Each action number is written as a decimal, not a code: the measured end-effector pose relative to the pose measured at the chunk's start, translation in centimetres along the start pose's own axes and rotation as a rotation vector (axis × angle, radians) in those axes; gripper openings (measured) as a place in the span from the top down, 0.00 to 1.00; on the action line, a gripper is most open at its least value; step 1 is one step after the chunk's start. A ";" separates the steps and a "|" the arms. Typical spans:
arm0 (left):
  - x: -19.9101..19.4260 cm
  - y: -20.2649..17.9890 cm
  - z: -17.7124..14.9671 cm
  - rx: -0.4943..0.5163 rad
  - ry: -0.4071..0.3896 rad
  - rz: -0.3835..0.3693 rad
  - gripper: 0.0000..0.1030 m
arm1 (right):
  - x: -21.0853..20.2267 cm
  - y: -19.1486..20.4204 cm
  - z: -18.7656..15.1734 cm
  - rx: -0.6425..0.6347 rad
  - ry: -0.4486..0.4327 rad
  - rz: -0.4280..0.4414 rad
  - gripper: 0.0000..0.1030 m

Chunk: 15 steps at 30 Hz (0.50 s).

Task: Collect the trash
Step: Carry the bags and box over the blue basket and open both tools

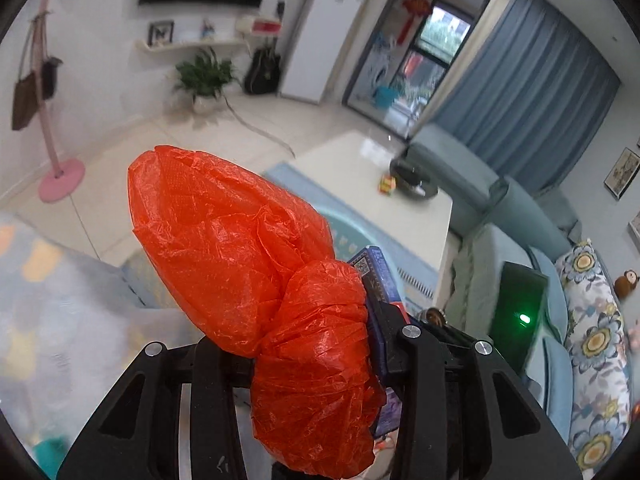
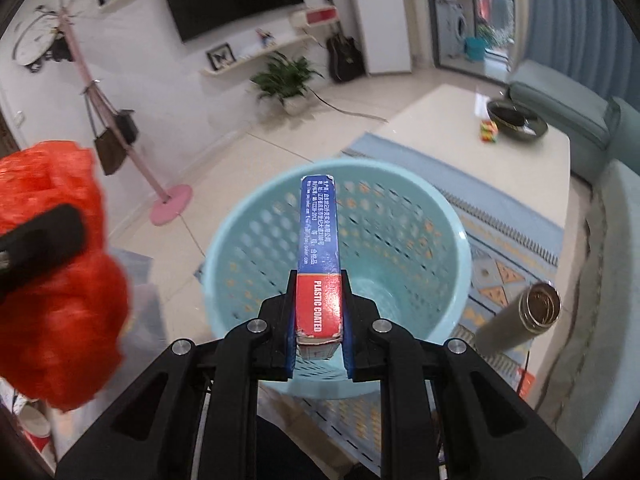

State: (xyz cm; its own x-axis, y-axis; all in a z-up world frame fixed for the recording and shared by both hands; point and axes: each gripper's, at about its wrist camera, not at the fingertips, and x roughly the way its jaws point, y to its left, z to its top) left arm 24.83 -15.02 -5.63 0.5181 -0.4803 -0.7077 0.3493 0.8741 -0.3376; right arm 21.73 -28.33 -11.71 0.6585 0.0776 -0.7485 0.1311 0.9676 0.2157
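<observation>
My left gripper (image 1: 316, 344) is shut on a crumpled orange plastic bag (image 1: 240, 240) that bulges up and to the left of the fingers. The bag also shows at the left edge of the right wrist view (image 2: 52, 280), with a black left finger (image 2: 40, 236) across it. My right gripper (image 2: 319, 320) is shut on a blue and red playing-card box (image 2: 318, 248), held on edge above the open mouth of a light blue perforated trash basket (image 2: 440, 248). The box also shows behind the bag in the left wrist view (image 1: 376, 280). The basket looks empty inside.
A tan cylinder with a metal lid (image 2: 520, 320) lies on the patterned rug (image 2: 516, 232) right of the basket. A white coffee table (image 2: 460, 152) holds a dark bowl (image 2: 516, 120) and a small colourful packet (image 2: 489, 131). A teal sofa (image 1: 504, 208) runs along the right. A pink coat stand (image 2: 168, 204) stands on the left.
</observation>
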 end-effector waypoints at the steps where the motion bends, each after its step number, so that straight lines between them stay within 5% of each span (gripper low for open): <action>1: 1.3 0.2 0.1 -0.004 0.021 -0.004 0.63 | 0.5 -0.3 -0.4 0.003 0.010 -0.013 0.85; 5: 5.2 1.1 0.8 0.006 0.082 0.034 0.60 | 2.2 -0.8 -0.1 0.007 0.051 -0.042 0.85; 8: 6.9 2.0 1.4 -0.015 0.100 0.046 0.45 | 2.8 -1.0 0.2 0.008 0.061 -0.056 0.85; 11: 6.5 2.9 1.6 -0.027 0.081 0.042 0.29 | 3.4 -0.9 0.4 -0.002 0.071 -0.058 0.85; 15: 4.0 3.6 1.3 -0.034 0.048 0.044 0.28 | 4.1 -0.3 0.7 -0.010 0.077 -0.054 0.81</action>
State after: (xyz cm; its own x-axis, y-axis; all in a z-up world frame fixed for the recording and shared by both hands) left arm 29.23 -13.89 -8.88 0.4941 -0.4383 -0.7508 0.3000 0.8965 -0.3259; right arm 24.91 -28.41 -14.46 0.5915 0.0429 -0.8052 0.1573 0.9733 0.1674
